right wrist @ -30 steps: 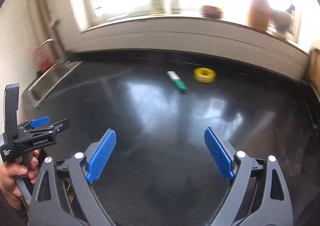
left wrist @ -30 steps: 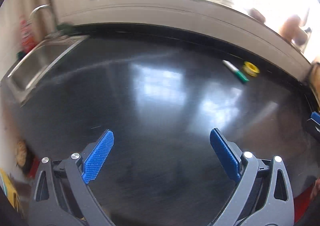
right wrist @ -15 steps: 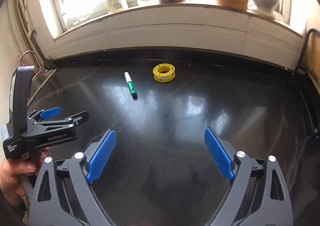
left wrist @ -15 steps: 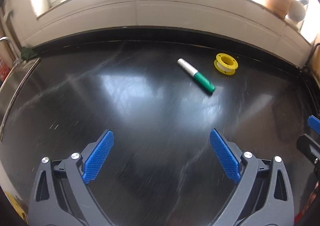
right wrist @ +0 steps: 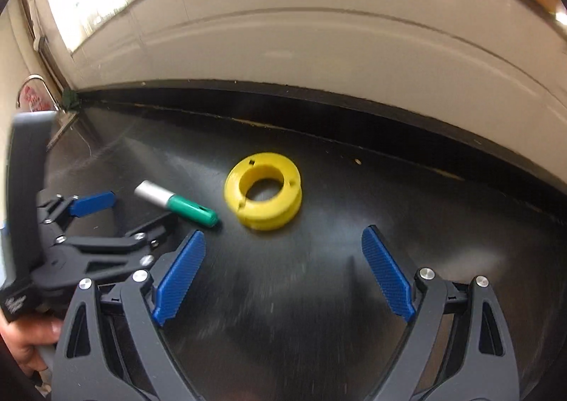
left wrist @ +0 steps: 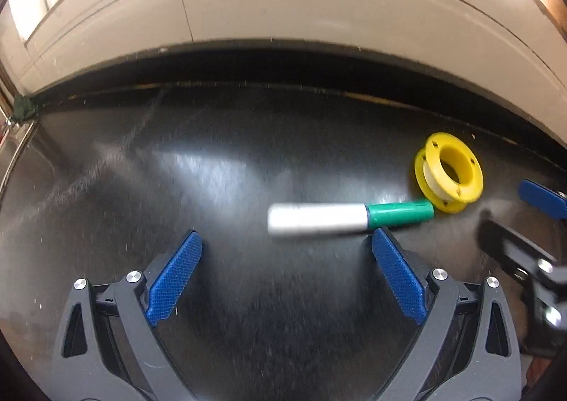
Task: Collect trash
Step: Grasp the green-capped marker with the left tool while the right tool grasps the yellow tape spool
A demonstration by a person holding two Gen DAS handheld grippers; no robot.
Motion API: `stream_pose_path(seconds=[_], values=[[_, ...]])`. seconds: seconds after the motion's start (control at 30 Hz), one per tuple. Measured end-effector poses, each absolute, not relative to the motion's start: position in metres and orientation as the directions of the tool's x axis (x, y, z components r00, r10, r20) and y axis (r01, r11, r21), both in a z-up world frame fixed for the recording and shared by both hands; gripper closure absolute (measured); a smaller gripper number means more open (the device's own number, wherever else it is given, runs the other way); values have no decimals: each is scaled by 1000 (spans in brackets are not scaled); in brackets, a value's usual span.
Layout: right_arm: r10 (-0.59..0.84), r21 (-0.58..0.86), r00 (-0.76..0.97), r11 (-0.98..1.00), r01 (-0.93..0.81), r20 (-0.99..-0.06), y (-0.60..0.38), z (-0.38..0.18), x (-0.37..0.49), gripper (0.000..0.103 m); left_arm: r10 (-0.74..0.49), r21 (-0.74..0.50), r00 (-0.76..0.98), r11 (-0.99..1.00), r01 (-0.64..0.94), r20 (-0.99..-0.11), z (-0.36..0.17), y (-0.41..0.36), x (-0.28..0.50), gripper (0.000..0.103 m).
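Gleaming black countertop (left wrist: 177,170) meeting a cream tiled wall (left wrist: 283,4).

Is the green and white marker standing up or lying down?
Lying down. The marker rests flat on its side on the black counter, its green end touching or nearly touching the yellow spool.

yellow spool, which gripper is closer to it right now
Right. The right gripper faces the yellow spool just ahead; the left gripper sits before the marker, spool off to its right.
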State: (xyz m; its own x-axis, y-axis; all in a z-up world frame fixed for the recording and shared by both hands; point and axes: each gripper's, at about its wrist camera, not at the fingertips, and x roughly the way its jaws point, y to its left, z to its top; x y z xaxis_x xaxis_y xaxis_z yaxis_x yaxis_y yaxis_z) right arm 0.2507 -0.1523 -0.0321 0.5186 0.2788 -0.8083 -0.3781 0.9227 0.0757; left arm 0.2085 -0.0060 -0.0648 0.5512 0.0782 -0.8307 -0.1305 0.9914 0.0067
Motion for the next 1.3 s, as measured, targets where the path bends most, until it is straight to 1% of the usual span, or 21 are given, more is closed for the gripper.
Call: stream_pose_path(seconds=[0.1, 0.27, 0.33, 0.4, 0.47, 0.5, 0.53, 0.57, 0.6, 0.63, 0.7, 0.8, 1.03, 1.13, 1.23, 1.3], values=[[291, 74, 499, 909, -410, -816, -142, -39, 264, 16, 93, 22, 559, 991, -132, -824, -64, -1, 218, 9], [293, 72, 475, 900, -430, -830, -138, -48, 278, 17, 111, 130, 597, 991, -11, -794, -56, -1, 228, 9], [290, 62, 481, 898, -435, -827, -135, -47, 280, 18, 87, 127, 589, 992, 27, -803, -58, 3, 233, 9], [284, 52, 492, 900, -434, -823, -133, -48, 281, 23, 47, 100, 589, 993, 57, -807, -60, 5, 235, 10], [267, 26, 505, 900, -434, -821, -129, -48, 281, 34, 14, 60, 594, 997, 58, -804, -60, 7, 234, 15], [259, 12, 513, 900, -435, -819, -127, -47, 282, 40, -7, 34, 596, 998, 58, -803, -60, 8, 233, 25], [257, 9, 514, 900, -435, -818, -124, -47, 283, 48, -26, 11, 601, 998, 57, -799, -59, 10, 232, 37], [261, 15, 510, 900, -436, -820, -122, -47, 283, 48, -20, 18, 609, 998, 57, -793, -58, 10, 229, 45], [261, 14, 513, 900, -436, -818, -121, -46, 281, 48, -24, 21, 615, 998, 66, -788, -57, 8, 227, 65], [256, 5, 524, 902, -432, -812, -122, -46, 280, 48, -25, 22, 616, 997, 69, -787, -56, 6, 225, 79], [242, -5, 532, 908, -419, -811, -121, -45, 276, 49, -17, 28, 611, 998, 65, -792, -55, 7, 222, 90], [243, 12, 537, 918, -397, -808, -123, -38, 264, 49, -18, 23, 610, 998, 60, -792, -53, 8, 215, 90], [194, -31, 594, 937, -347, -781, -114, -3, 201, 49, -15, 43, 624, 996, 77, -781, -29, 15, 177, 90], [178, -53, 620, 941, -335, -764, -106, 10, 164, 48, -18, 43, 631, 996, 81, -775, -19, 26, 141, 90], [180, -53, 630, 941, -333, -756, -93, 19, 121, 49, -41, 9, 624, 997, 77, -780, -12, 38, 111, 90], [185, -56, 634, 938, -341, -751, -86, 23, 97, 48, -26, 24, 632, 997, 71, -774, -9, 48, 83, 90]])
